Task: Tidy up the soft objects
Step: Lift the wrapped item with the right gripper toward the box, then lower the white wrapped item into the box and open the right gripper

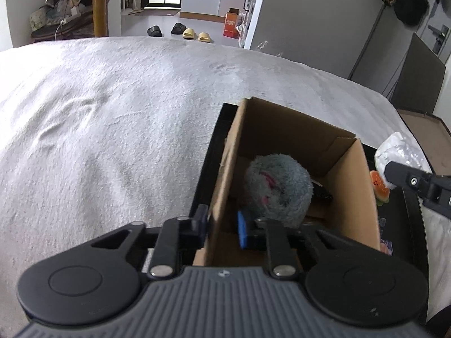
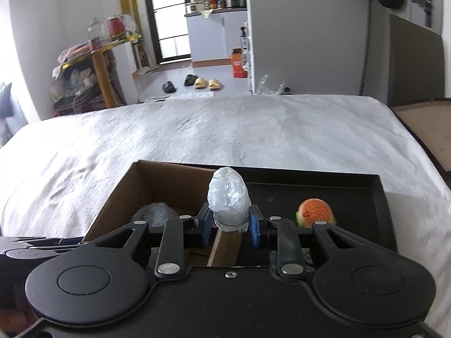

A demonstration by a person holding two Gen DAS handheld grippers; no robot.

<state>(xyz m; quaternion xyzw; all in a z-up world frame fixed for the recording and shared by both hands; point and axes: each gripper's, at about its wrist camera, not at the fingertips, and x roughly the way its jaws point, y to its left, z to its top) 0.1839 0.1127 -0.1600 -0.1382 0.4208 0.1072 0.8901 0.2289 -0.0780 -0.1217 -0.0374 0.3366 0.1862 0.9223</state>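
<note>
Cardboard wall of the brown open box pinched steady by my left claw, I'd lower the crinkled white plastic-wrapped bundle clamped in my right claw gently beside the grey fluffy plush.

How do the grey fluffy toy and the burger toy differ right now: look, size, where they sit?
The grey fluffy toy is shaggy, grey with pink patches; the burger toy is smooth, orange with a green edge. The grey fluffy toy lies inside the cardboard box; the burger toy sits outside it on the black tray. The grey fluffy toy looks clearly bigger than the burger toy. Neither toy is gripped.
</note>
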